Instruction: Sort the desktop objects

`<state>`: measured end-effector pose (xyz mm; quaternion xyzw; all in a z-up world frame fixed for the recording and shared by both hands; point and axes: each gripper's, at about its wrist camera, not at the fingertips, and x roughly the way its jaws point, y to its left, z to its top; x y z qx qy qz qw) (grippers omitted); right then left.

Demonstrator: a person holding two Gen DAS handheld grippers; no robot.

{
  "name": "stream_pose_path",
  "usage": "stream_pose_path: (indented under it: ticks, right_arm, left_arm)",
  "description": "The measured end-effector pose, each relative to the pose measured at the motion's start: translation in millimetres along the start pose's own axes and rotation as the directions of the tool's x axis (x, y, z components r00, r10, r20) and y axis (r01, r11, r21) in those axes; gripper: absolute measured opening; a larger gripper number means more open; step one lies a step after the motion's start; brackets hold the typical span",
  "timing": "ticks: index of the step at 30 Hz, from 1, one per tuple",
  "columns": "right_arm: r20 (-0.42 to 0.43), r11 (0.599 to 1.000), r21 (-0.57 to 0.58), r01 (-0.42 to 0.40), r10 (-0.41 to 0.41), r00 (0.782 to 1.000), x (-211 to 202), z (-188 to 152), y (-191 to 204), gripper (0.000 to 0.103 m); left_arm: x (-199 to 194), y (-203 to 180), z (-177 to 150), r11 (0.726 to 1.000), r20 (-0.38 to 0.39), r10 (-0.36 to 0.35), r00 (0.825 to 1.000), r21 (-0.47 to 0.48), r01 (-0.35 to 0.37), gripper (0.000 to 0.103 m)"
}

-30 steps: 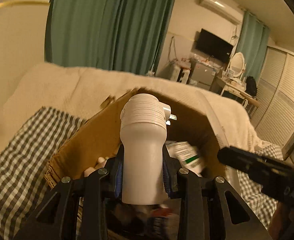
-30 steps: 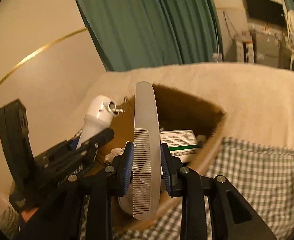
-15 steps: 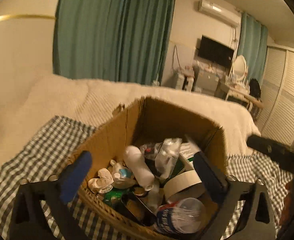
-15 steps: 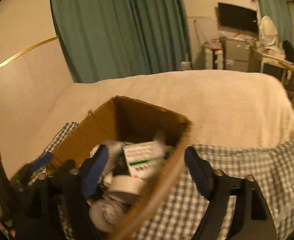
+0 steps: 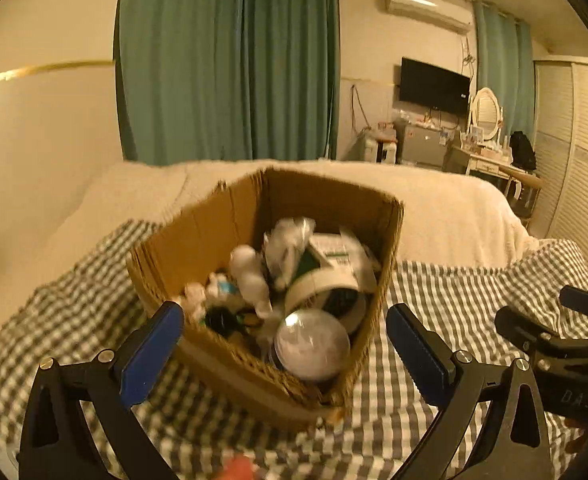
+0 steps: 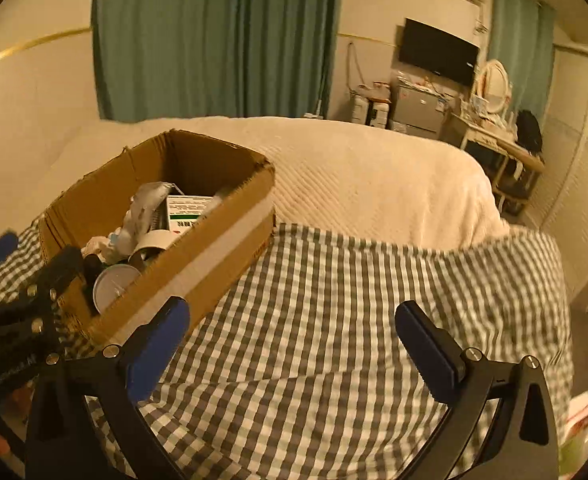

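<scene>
Both the left hand-held gripper [image 5: 285,347] and right hand-held gripper [image 6: 292,342] had just been opened wide and emptied; the white bottle [image 5: 250,280] was left in the cardboard box [image 5: 198,236] on the bed, the comb unseen.

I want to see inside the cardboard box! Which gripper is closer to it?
Left. The left gripper faces the cardboard box head-on, its open fingers either side of the near corner. The right gripper sits beside the box, over the checked cloth.
</scene>
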<state>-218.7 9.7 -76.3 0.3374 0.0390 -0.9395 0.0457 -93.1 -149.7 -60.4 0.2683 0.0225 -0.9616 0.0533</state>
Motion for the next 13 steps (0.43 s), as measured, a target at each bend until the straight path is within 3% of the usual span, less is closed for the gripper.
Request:
stream_pose_path:
  ticks: [6, 13]
  right_arm:
    - [-0.007, 0.999, 0.046, 0.002, -0.002, 1.0, 10, -12, -10, 0.102]
    - [-0.025, 0.996, 0.093, 0.01, -0.007, 1.0, 20, -15, -16, 0.102]
  left_arm:
    - [6, 1, -5, 1.0, 0.005, 0.021, 1.0, -0.006, -0.021, 0.103]
    - [12, 0, -10, 0.999, 0.008, -0.048, 0.999, 0.008, 0.048, 0.103]
